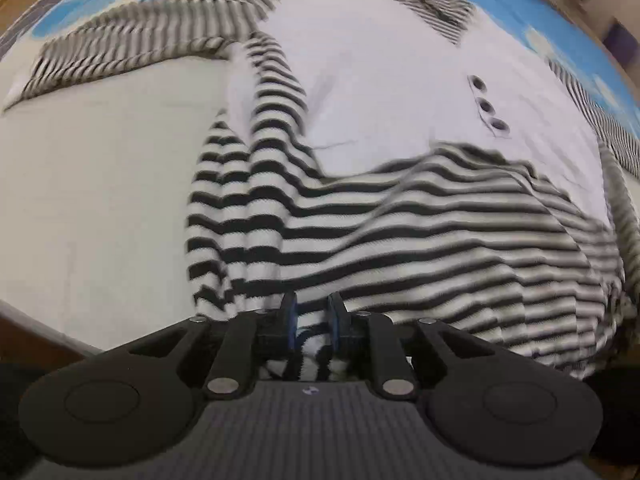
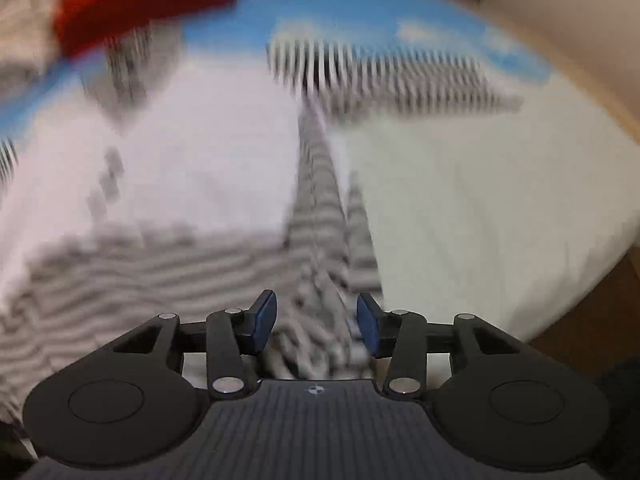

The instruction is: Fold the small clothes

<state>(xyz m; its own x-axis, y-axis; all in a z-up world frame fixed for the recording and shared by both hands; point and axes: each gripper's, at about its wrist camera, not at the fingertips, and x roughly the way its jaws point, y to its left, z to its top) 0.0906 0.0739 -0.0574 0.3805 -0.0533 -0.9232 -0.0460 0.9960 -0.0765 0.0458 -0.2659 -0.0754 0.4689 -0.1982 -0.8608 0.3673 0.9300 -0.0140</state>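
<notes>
While gathered between the narrowly parted left hand-held gripper (image 1: pixel 312 320) — soft striped knit garment (image 1: pixel 400 232); right hand-held gripper (image 2: pixel 316 320) half-open.

White sheet (image 1: pixel 100 200) covers the near part of the surface, plain and fairly flat; in the right wrist view it fills the right side (image 2: pixel 480 208). Beyond it, far side, a blue cloth with white cloud shapes (image 1: pixel 500 4), also seen across the far part of the right wrist view (image 2: pixel 248 28), blurred. Red item (image 2: pixel 132 4) at far left on the blue cloth, blurred, kind not readable. Brown wooden edge (image 1: pixel 28 344) at near left, below the sheet. Small purple object (image 1: pixel 618 38) at far right, off the cloth.
</notes>
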